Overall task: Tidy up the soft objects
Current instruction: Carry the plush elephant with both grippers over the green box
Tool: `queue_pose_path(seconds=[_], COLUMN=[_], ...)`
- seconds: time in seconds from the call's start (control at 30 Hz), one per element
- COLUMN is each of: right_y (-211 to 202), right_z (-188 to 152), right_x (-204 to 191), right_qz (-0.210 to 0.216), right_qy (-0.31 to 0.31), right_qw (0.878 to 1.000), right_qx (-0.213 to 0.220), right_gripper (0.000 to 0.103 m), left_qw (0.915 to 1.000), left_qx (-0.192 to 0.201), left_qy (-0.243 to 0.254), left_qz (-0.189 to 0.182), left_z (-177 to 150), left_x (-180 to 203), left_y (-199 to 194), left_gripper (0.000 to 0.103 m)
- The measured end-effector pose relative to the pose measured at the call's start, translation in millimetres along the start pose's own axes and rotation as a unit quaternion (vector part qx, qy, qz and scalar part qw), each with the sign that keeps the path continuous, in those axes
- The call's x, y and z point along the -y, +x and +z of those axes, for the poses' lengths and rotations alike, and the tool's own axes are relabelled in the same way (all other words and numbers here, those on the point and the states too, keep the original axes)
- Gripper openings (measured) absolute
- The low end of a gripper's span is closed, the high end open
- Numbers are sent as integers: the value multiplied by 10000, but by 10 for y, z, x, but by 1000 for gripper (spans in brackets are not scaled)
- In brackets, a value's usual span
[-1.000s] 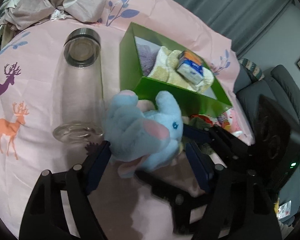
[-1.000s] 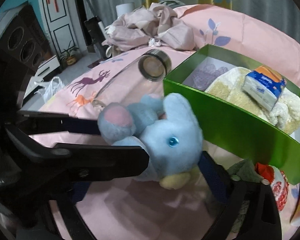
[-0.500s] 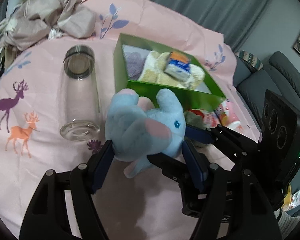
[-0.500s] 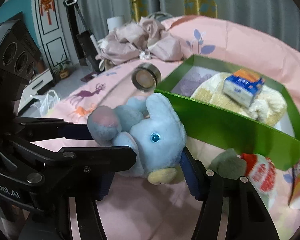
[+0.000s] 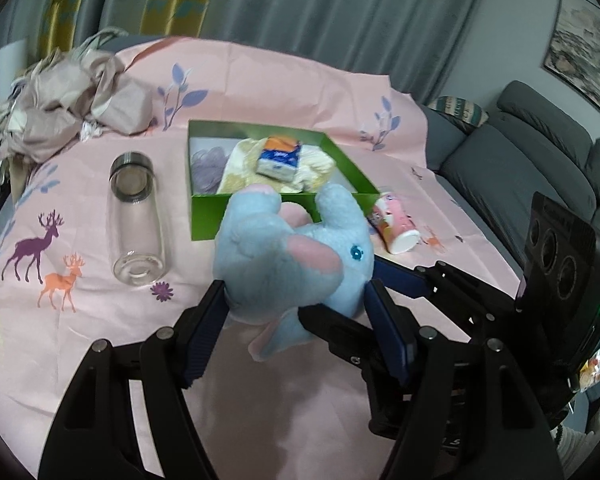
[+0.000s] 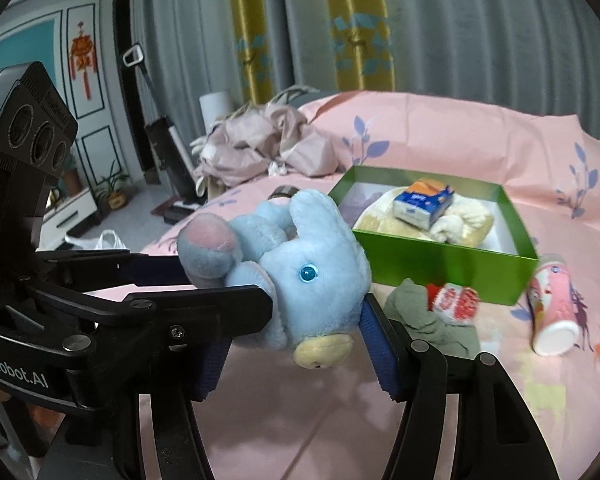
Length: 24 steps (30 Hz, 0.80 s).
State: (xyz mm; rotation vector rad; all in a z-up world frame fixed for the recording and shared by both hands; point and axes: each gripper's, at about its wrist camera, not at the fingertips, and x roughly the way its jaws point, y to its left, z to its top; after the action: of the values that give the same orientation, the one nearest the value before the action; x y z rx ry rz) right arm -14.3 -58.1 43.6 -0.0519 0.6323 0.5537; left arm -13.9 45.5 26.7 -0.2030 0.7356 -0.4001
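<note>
Blue plush elephant (image 5: pixel 296 256) clamped between both tools, left tool (image 5: pixel 296 316) and right tool (image 6: pixel 300 340).

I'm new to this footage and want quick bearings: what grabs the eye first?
A blue plush elephant, clamped between both grippers, left gripper and right gripper, above the pink sheet. Behind it sits a green box holding a cream towel and a tissue pack.

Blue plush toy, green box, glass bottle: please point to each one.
blue plush toy (image 5: pixel 300 264), left wrist view, its body.
green box (image 6: pixel 440 264), right wrist view, near wall.
glass bottle (image 5: pixel 134 216), left wrist view, its side.
</note>
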Motion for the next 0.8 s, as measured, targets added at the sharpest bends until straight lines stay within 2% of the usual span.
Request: queue_pose_path(seconds=[0.37,0.8], right_y=[-357,-414], right_z=[136,326], right_x=[74,260], right_qz=[-166,-286], right_qy=[22,36], right_qw=[9987,9962], right_qx=[471,820], right_gripper=[64,64], left_qw=[9988,9967], left_qx=[286,455], left_qy=[401,670], left_qz=[-46,-99], left_z=[166,448], left_x=[288,401], left_y=[-178,-102], left_gripper=[68,68])
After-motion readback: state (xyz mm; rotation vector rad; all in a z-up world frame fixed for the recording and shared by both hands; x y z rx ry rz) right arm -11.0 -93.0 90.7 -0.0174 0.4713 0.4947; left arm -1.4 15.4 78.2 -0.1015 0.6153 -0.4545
